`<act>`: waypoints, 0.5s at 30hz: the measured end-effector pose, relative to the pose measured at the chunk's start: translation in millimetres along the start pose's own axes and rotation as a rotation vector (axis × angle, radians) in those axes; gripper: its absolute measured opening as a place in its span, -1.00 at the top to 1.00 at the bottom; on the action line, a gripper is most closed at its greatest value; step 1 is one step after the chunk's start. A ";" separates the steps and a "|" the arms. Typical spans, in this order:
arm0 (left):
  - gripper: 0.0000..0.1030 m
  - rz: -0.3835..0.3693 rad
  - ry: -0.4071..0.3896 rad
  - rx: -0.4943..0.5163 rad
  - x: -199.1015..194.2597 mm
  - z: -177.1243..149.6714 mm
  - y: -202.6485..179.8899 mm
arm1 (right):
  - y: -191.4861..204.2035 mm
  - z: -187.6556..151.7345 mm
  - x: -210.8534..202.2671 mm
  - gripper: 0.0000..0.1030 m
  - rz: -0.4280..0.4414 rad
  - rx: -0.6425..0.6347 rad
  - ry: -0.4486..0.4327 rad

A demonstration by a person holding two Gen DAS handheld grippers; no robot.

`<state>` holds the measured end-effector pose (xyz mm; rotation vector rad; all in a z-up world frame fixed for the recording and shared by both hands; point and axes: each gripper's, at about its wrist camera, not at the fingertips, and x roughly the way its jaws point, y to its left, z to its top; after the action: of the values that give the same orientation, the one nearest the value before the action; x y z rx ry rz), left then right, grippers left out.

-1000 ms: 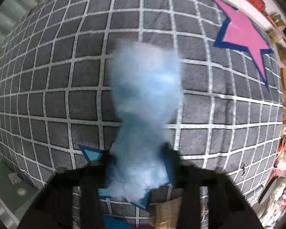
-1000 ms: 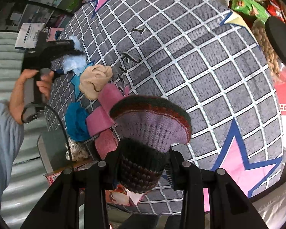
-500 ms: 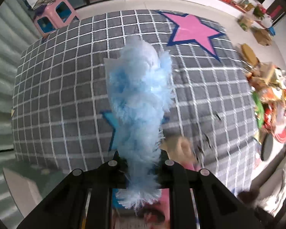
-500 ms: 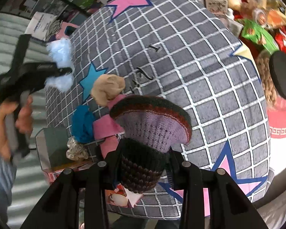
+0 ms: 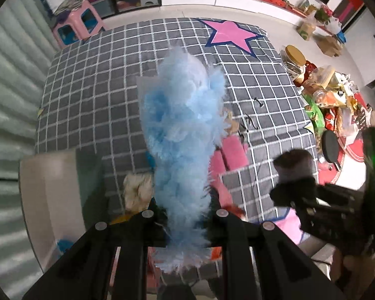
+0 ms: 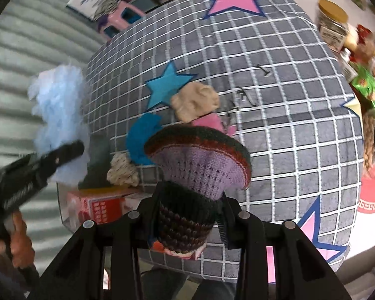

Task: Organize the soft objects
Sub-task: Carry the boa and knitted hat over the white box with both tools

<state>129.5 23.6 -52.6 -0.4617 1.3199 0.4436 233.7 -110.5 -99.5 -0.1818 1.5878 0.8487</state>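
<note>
My left gripper (image 5: 185,215) is shut on a fluffy light-blue soft item (image 5: 182,130) and holds it high above the bed's left edge; it also shows in the right wrist view (image 6: 57,115). My right gripper (image 6: 187,212) is shut on a knitted purple, red and dark hat (image 6: 200,165), above the bed's near side. On the grey checked bedspread (image 6: 287,100) lie a beige bundle (image 6: 195,100), a teal soft piece (image 6: 142,140), a cream knitted piece (image 6: 122,172) and pink items (image 5: 232,150).
A grey-white bin (image 5: 57,195) stands at the bed's left corner, with a red box (image 6: 97,207) beside it. A pink stool (image 5: 77,25) stands beyond the bed. Jars and snack packets (image 5: 325,95) crowd the right side.
My left gripper has risen and pulled back with the blue item, from close over the bedspread to high near the bin. The right gripper keeps the hat and has shifted a little.
</note>
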 end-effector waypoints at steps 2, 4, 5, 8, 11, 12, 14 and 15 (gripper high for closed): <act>0.66 0.005 0.003 -0.014 -6.7 -12.5 4.8 | 8.0 -2.7 1.3 0.25 0.006 -0.023 0.008; 0.66 0.010 0.008 -0.025 -11.7 -24.0 9.7 | 14.9 -4.5 2.5 0.25 0.007 -0.046 0.015; 0.66 0.011 0.009 -0.026 -14.2 -29.8 11.6 | 18.3 -5.3 3.2 0.25 0.008 -0.056 0.019; 0.66 0.013 0.013 -0.030 -19.5 -44.6 16.7 | 28.3 -8.9 6.7 0.25 0.012 -0.085 0.034; 0.66 0.013 0.007 -0.019 -24.8 -58.1 20.4 | 37.9 -14.1 11.8 0.25 0.008 -0.112 0.046; 0.66 0.011 0.005 -0.016 -25.7 -60.8 21.2 | 41.8 -17.0 14.1 0.25 0.006 -0.118 0.052; 0.66 -0.003 0.003 -0.005 -27.3 -67.0 24.7 | 46.5 -21.9 17.0 0.25 0.001 -0.124 0.058; 0.66 -0.006 0.002 0.000 -28.7 -69.7 26.5 | 49.0 -24.9 18.5 0.25 -0.002 -0.125 0.058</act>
<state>52.8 5.5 -39.3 -0.4661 1.3201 0.4380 182.1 -84.1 -97.1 -0.3000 1.5887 0.9492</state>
